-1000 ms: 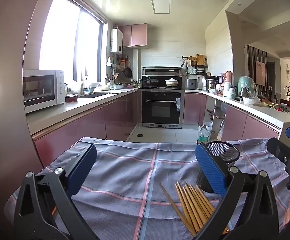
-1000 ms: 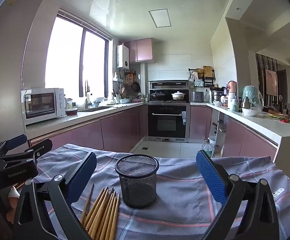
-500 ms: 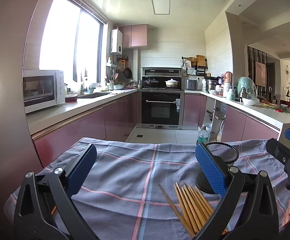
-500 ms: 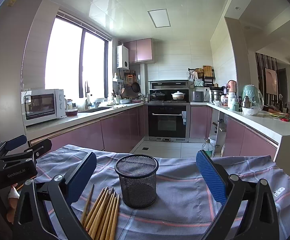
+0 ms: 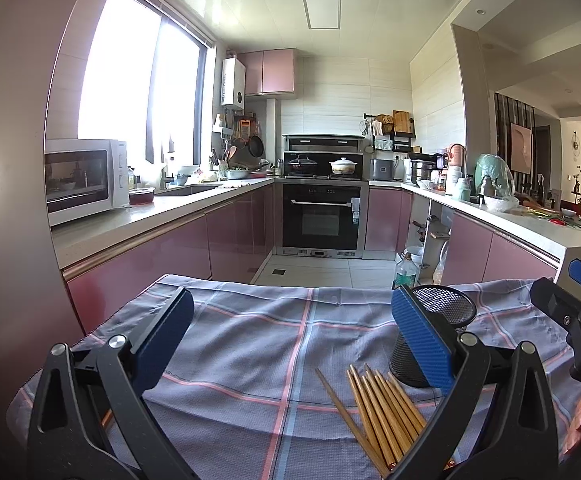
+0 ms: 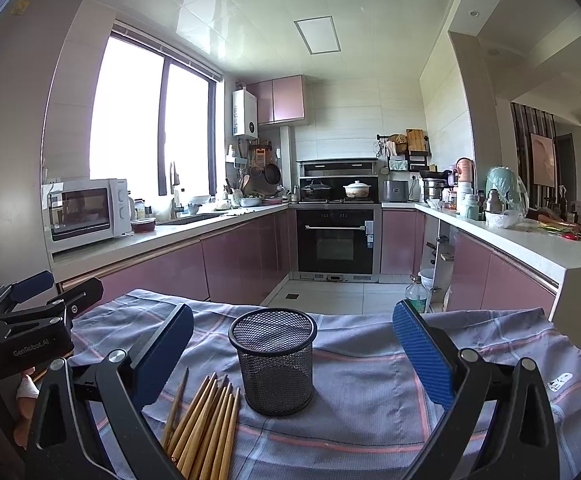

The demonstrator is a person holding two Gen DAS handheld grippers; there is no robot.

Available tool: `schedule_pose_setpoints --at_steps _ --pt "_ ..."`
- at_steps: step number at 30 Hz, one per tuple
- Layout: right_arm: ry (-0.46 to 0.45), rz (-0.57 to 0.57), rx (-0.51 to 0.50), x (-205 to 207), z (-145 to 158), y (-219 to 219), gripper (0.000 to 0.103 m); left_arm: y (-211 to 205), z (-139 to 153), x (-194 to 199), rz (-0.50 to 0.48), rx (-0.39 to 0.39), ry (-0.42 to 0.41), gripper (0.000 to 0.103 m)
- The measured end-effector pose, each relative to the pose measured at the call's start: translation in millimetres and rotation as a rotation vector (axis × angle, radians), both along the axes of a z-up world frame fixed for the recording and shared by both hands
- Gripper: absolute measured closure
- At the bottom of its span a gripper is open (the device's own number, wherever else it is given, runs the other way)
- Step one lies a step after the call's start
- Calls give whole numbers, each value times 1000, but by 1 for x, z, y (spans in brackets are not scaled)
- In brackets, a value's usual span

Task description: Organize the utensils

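Little has moved since the earlier frames: both views have drifted only slightly and nothing on the cloth (image 5: 250, 344) has been touched.

Going left to right from the left gripper (image 5: 290, 334): its jaws are spread wide and hold nothing, and bare cloth lies between them. The chopsticks (image 5: 382, 412) lie ahead and to the right, low in its view, just inside its right finger. They lie flat in a loose bundle, long axes running roughly away from the tool, with one stick splayed off to the left. The cup (image 5: 442, 332), a black mesh one, stands upright just beyond them, partly hidden behind that right finger.

From the right gripper (image 6: 292, 356), also spread wide and empty, the chopsticks (image 6: 206, 420) lie low and left, beside its left finger, while the cup (image 6: 274, 364) stands almost dead centre between the jaws, close ahead. The left gripper (image 6: 30, 320) shows at the far left edge.

The bundle sits between the two tools, and neither is plainly nearer. Since the sticks run along either tool's forward line, jaws coming down from above would close across them; the right tool is already squared to the cup.
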State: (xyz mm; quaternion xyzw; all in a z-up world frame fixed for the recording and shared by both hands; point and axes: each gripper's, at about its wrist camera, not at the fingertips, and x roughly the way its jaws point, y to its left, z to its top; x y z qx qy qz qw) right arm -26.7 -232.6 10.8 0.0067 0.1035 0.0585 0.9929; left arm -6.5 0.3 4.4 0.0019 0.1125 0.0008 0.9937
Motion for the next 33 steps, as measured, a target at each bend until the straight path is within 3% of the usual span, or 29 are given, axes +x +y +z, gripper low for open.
schedule_pose_setpoints --at_steps 33 --pt "3 4 8 2 4 2 7 0 0 0 -1 -2 -1 6"
